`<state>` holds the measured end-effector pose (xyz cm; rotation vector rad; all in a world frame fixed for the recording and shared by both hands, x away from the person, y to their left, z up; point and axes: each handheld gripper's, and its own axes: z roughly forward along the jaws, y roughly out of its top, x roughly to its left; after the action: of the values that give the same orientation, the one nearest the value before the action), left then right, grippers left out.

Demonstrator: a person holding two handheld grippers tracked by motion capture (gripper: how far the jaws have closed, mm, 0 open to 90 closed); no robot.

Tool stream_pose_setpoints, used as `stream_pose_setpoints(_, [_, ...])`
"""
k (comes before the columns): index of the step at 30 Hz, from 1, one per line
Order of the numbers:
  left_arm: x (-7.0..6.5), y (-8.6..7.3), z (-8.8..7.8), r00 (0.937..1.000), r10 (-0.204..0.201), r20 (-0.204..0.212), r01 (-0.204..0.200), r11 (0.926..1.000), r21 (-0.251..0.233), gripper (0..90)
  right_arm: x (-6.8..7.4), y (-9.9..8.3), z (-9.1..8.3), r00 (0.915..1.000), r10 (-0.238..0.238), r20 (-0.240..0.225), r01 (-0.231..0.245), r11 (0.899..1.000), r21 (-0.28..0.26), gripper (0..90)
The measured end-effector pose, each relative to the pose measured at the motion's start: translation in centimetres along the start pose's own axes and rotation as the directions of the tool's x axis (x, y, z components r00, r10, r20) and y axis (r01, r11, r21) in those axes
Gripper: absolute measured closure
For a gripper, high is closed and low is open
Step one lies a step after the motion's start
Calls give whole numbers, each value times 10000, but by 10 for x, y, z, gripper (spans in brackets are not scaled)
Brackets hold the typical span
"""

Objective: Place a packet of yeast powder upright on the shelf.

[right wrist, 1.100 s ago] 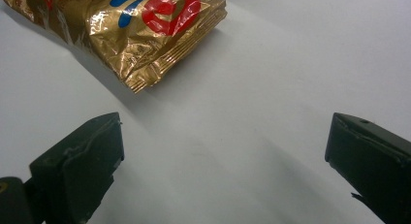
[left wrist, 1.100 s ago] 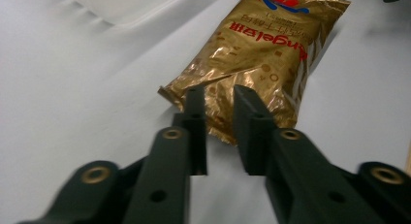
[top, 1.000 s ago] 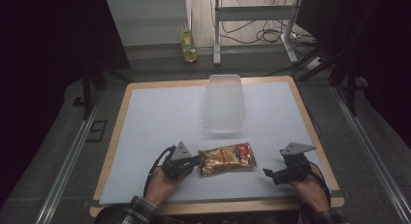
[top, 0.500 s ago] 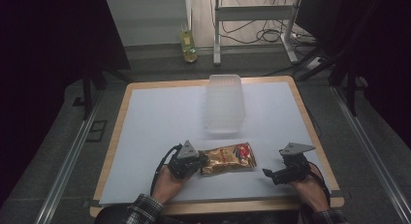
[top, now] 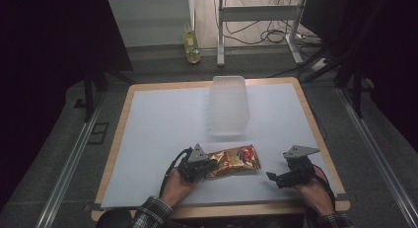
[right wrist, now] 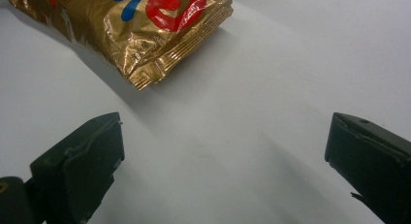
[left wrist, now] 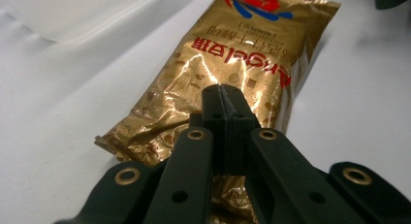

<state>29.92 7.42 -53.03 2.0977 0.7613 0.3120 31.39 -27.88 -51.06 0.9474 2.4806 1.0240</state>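
Starting at the left with the left gripper [top: 212, 168]: jaws pressed fully together, tips over the 9 o'clock end of the gold snack packet [top: 235, 160], low on its crinkled foil. Cannot tell from the left gripper view whether a fold of that foil is pinched between the pads or merely lies under them. Hence the first risk: lifting on a thin pinch of slick film, or on none at all, and seeing the packet slide out, sag from one corner, or stay flat on the white table sheet [top: 162, 124]. Also possible: crushing the contents or tearing the seam by dragging sideways with the tips pushed down. Moving right to the packet itself: flat at about 6 o'clock on the sheet, long axis running 9 to 3, apart from the clear plastic tub [top: 227, 107] at its 12 o'clock. Worth guarding against a swinging packet that clips the light tub's rim and shoves or tips it. Farther right, at the packet's 3 o'clock and apart from it, the right gripper [top: 272, 177]: spread wide, holding nothing, so no support for the free end against a droop.
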Motion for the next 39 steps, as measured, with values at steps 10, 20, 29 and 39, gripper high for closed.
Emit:
stream_pose_setpoints(10, [-1,-8,-4,9988,118,-479,-118,9999,0,899,1,1,-2,9996,123,-269,-125,9999,-73,15])
stream_pose_setpoints(20, [-1,-13,-10,9984,97,-560,-89,9999,136,899,3,4,0,9972,305,-680,-310,9995,-65,16])
stream_pose_setpoints(29, [-2,-20,-13,9970,-84,-775,100,9997,202,899,7,10,4,9895,459,-1372,-476,9988,-89,17])
stream_pose_setpoints(39, [0,-24,-11,9945,14,-1048,82,9959,904,899,14,25,15,9722,599,-2264,-607,9981,32,17])
